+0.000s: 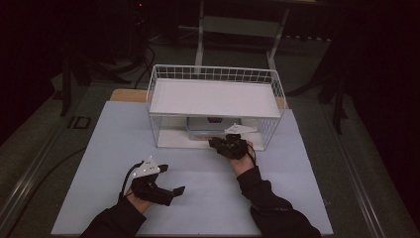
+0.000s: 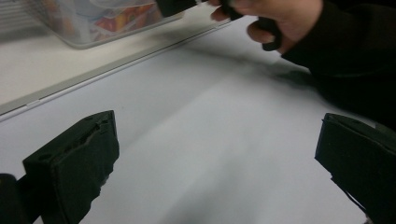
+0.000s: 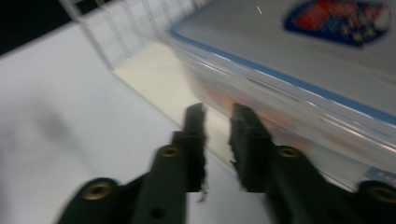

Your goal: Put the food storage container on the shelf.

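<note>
- High view: a white wire rack [image 1: 216,106] stands at twelve o'clock on the tabletop [image 1: 114,148]. A clear lidded box [image 1: 213,127] sits on its lower shelf, under the upper one. The right hand-held gripper [image 1: 214,143] is at the shelf's front edge, tips just at the box. The left hand-held gripper [image 1: 174,179] rests at seven o'clock, well apart from the rack.
- Left gripper view: its jaws stand wide apart over bare tabletop, holding nothing. At twelve o'clock are the box [image 2: 100,21] and the right hand [image 2: 275,18].
- Right gripper view: the jaws are nearly together with a narrow gap, gripping nothing. The box [image 3: 299,88], blue-rimmed with a coloured label, lies just beyond at one o'clock.
- Judgement: the box is still fully on the shelf, and grasping and moving it all remain.
</note>
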`<act>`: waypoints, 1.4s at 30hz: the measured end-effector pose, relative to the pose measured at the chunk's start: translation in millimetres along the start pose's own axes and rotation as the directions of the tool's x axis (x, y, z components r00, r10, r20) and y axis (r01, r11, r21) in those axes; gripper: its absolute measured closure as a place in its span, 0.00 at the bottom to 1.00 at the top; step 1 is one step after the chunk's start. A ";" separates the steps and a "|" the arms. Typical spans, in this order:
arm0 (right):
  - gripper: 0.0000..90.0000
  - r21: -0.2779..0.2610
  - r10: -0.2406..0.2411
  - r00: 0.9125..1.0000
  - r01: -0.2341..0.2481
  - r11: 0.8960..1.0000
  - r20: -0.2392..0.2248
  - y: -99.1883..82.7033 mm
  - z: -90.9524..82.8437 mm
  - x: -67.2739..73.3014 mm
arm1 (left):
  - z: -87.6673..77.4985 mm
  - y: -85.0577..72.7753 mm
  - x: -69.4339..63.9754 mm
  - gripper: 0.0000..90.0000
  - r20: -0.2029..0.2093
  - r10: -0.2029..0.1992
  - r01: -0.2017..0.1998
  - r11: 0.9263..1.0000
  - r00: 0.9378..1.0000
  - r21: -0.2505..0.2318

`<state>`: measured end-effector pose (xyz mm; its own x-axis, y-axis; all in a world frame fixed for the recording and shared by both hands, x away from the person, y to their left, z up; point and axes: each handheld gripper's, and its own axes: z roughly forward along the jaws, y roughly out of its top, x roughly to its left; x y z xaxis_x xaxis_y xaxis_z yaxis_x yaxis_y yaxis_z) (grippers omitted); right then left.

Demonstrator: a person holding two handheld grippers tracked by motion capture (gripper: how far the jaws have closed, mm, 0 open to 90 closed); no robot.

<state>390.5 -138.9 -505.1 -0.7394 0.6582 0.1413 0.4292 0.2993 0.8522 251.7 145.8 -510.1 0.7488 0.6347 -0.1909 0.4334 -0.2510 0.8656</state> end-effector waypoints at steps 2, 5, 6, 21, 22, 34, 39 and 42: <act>0.69 -0.012 -0.015 1.000 0.015 1.000 -0.006 -0.8 -4.4 3.0 | -0.3 0.3 -0.4 0.00 -0.002 0.001 -0.001 1.000 1.000 0.000; 0.41 -0.050 -0.014 0.998 0.011 0.999 -0.065 -5.2 -19.1 9.7 | -0.6 1.1 -1.5 0.00 0.000 0.005 -0.005 1.000 1.000 -0.004; 0.34 -0.051 -0.013 0.996 0.008 0.999 -0.090 -6.7 -21.4 10.5 | -0.3 1.0 -1.5 0.00 0.002 0.004 -0.004 1.000 1.000 -0.005; 0.18 -0.066 -0.040 0.995 0.034 0.997 -0.089 -32.1 -63.8 18.8 | -1.0 0.4 -2.0 0.00 0.014 0.003 -0.003 1.000 1.000 -0.003; 0.18 -0.069 -0.044 0.995 0.038 0.997 -0.088 -33.0 -67.8 19.5 | -1.2 0.6 -2.3 0.00 0.015 0.005 -0.005 1.000 1.000 -0.004; 0.18 -0.042 -0.053 0.996 0.050 0.998 -0.075 -58.6 -101.4 24.0 | -3.0 2.3 -4.9 0.00 0.022 0.018 -0.017 1.000 1.000 -0.020; 0.18 -0.036 -0.069 0.995 0.066 0.997 -0.071 -67.7 -113.6 25.6 | -3.0 2.1 -5.5 0.00 0.025 0.021 -0.020 1.000 0.999 -0.015; 0.18 -0.040 -0.061 0.996 0.058 0.997 -0.069 -72.7 -121.5 25.1 | -3.7 2.6 -5.9 0.00 0.028 0.022 -0.022 1.000 0.999 -0.022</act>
<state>277.7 -228.1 -502.3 -0.7983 0.5894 0.1236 0.3642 0.3091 0.8785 246.5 144.1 -505.0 0.7720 0.6082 -0.1845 0.4060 -0.2486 0.8794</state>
